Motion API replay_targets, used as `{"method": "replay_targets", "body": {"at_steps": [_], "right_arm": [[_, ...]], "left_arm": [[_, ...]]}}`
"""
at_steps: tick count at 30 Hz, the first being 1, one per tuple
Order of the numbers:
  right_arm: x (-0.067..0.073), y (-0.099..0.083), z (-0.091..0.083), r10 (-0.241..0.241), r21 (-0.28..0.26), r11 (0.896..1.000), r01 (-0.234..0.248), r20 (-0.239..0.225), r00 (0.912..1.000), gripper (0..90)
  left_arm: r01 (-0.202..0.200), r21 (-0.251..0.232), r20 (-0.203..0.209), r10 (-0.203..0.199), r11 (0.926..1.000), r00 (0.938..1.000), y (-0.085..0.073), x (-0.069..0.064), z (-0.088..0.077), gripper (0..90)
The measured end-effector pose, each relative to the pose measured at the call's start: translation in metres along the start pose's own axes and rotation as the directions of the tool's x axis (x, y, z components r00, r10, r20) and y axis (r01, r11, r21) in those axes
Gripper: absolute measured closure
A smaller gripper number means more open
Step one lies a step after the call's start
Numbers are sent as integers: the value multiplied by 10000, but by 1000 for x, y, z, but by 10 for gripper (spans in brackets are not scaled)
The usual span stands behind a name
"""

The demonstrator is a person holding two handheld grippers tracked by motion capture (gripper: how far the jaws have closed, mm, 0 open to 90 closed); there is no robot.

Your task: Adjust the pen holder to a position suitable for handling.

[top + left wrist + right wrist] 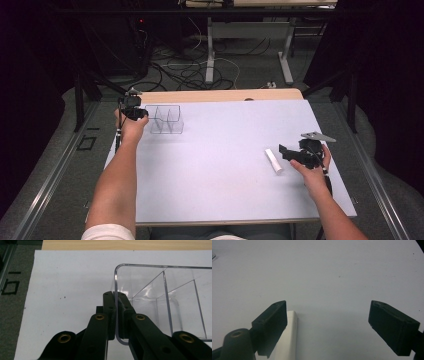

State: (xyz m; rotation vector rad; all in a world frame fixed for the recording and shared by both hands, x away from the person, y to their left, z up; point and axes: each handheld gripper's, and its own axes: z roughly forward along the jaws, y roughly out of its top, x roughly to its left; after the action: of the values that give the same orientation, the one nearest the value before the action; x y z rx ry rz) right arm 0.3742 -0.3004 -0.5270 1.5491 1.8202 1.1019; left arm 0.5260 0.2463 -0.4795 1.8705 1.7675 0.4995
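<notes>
A clear plastic box [167, 120] with inner dividers stands at the table's far left. My left gripper [142, 114] is shut on its left end wall; in the left gripper view the two pads [116, 312] pinch the thin clear wall [116, 282] between them. A short white stick [273, 161] lies on the white table at the right. My right gripper [285, 151] rests just right of it, jaws wide apart and holding nothing. In the right gripper view [328, 327] the white stick [288, 337] lies beside and partly behind the left jaw.
The white sheet [220, 165] covers the table, with a strip of bare wood [220, 95] along the far edge. Beyond the table are desk legs and loose cables on the floor [200, 70]. A metal rail [55, 175] runs along the left side.
</notes>
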Motion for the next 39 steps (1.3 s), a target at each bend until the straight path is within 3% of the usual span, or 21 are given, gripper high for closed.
{"method": "replay_targets", "body": {"at_steps": [5, 7, 10, 13, 28, 34, 39], "right_arm": [[0, 0, 0, 36, 5, 10000, -36, 10, 10000, 147], [0, 0, 0, 49, 10, 10000, -49, 7, 10000, 147], [0, 0, -1, 61, 11, 10000, -61, 13, 10000, 147], [1, 0, -1, 44, 1, 10000, -44, 9, 10000, 147], [1, 0, -3, 70, -57, 10000, -70, -23, 10000, 147], [2, 0, -4, 146, -55, 9999, -146, -27, 9999, 147], [3, 0, -4, 153, -48, 9999, -153, -26, 9999, 147]], "left_arm": [[204, 431, 57, -207, 9989, 9998, -5, 4, -7, 883], [244, 376, 70, -246, 9990, 9997, -8, 6, -11, 882], [778, 330, 267, -787, 9964, 9965, -13, 10, -16, 883], [1037, 290, 318, -1046, 9942, 9940, -19, 13, -21, 883], [1112, 561, 295, -1130, 9922, 9932, -43, 13, -44, 883], [1263, 587, 465, -1291, 9902, 9905, -59, 8, -54, 882], [1036, 691, 551, -1075, 9922, 9927, -70, -2, -63, 882]]}}
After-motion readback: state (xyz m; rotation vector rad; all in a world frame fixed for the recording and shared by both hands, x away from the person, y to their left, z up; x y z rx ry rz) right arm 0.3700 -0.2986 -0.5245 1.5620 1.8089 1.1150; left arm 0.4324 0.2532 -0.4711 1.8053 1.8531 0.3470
